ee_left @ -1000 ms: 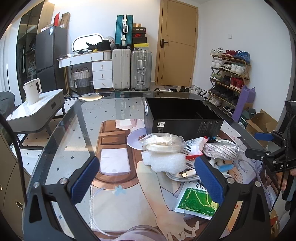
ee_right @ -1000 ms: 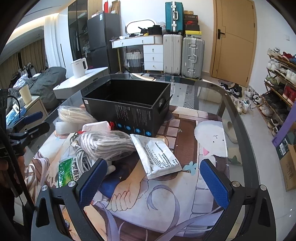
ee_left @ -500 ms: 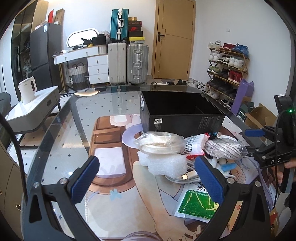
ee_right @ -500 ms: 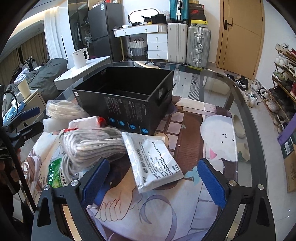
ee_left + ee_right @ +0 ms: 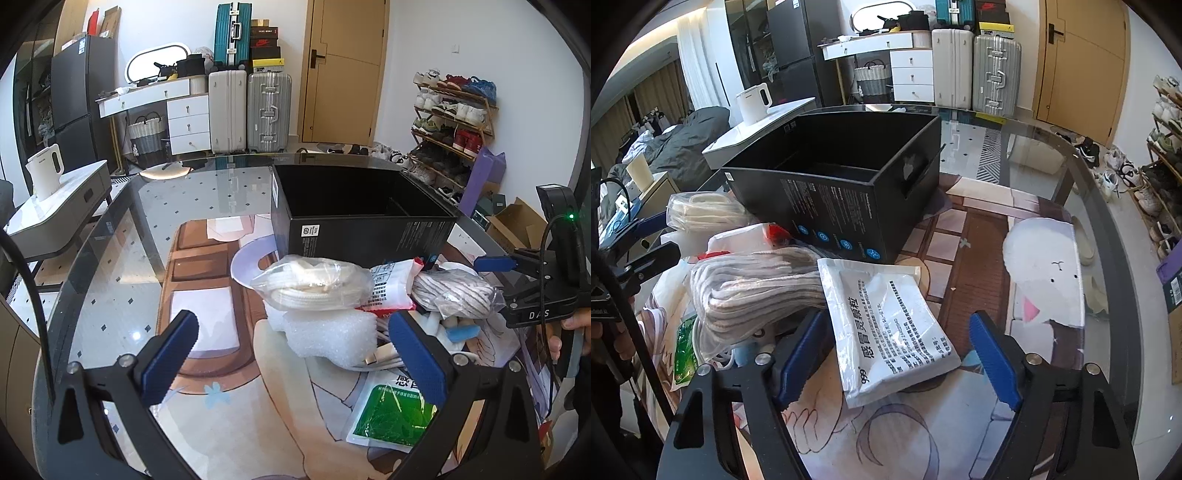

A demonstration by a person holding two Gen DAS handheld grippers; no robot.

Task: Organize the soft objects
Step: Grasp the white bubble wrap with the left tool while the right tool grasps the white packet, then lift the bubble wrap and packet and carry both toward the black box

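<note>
An open black box (image 5: 362, 218) stands on the glass table; it also shows in the right wrist view (image 5: 842, 184). Before it lies a pile: a bagged white cloth (image 5: 314, 284), a white foam block (image 5: 328, 332), a bagged grey striped cloth (image 5: 454, 291) (image 5: 753, 288), a green sachet (image 5: 391, 413) and a white sachet (image 5: 890, 328). My left gripper (image 5: 291, 354) is open, its jaws either side of the foam block, short of it. My right gripper (image 5: 897, 354) is open, its jaws straddling the white sachet's near end.
The table (image 5: 122, 266) bears a printed mat (image 5: 979, 258) under the glass. Its curved edge runs at left and far side. Beyond stand suitcases (image 5: 247, 110), a dresser, a shoe rack (image 5: 450, 122) and a kettle (image 5: 44, 170) on a low cabinet.
Both grippers have moved forward toward the pile. The right gripper's jaws have narrowed and now flank the white sachet. The objects have not moved.
</note>
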